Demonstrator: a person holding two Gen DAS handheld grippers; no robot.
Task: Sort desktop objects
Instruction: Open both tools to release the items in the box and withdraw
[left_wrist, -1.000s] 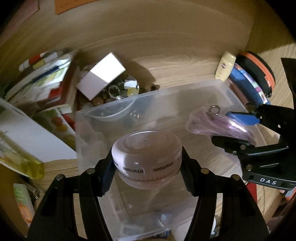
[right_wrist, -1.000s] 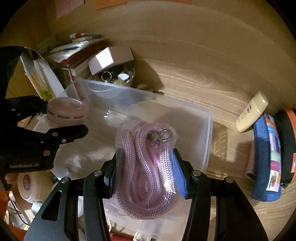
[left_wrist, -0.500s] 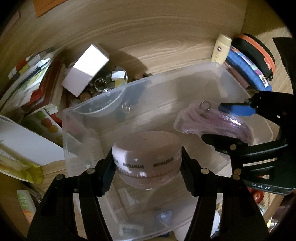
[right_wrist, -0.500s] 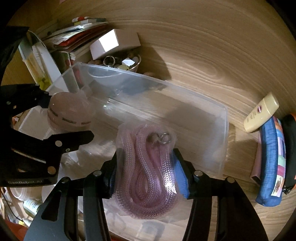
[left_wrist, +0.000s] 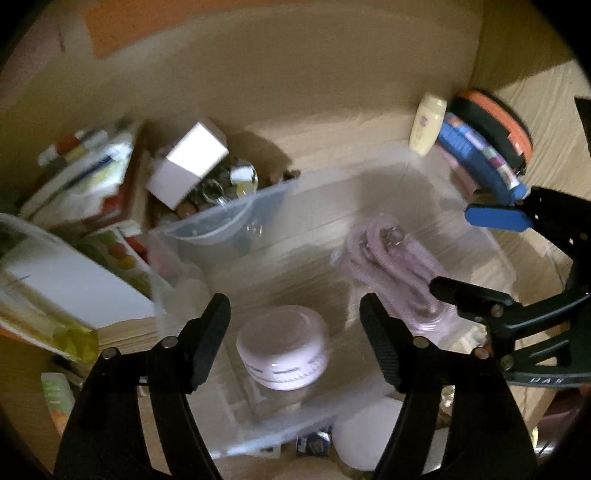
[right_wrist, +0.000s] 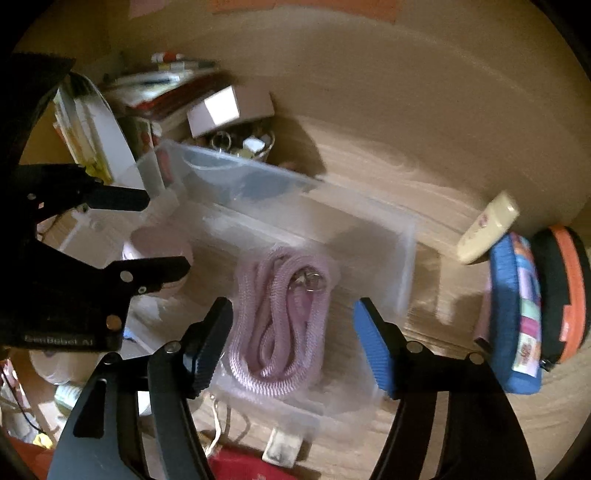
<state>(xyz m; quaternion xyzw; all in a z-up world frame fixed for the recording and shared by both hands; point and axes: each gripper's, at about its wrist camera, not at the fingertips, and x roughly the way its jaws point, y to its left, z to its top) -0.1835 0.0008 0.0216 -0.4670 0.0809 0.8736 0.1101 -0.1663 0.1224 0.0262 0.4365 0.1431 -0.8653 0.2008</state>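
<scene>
Inside the clear bin (left_wrist: 369, 184) is where both of your items sit right now: the round pink tub (left_wrist: 282, 356) on the bin floor toward its near-left side, and the bagged pink rope (right_wrist: 280, 321) toward its near-right side. Your left tool (left_wrist: 295, 321) hangs spread wide above the tub, touching nothing, and your right tool (right_wrist: 291, 332) is just as wide open, its fingers either side of the rope without gripping it.

So 2 things look sorted, but plenty looks left on the bench (right_wrist: 424, 129) around the bin: a cream bottle (right_wrist: 487, 229), a blue pouch (right_wrist: 517, 314) and an orange-and-black case (right_wrist: 565, 288) off its right end, plus a white box (left_wrist: 192, 162) and a bowl of small bits behind its far-left corner.

Only the left view gives you a clean look at the tub; from the right it's mostly hidden behind the other tool. The right view shows the pouch's patterned side and the rope's metal ring more plainly.
</scene>
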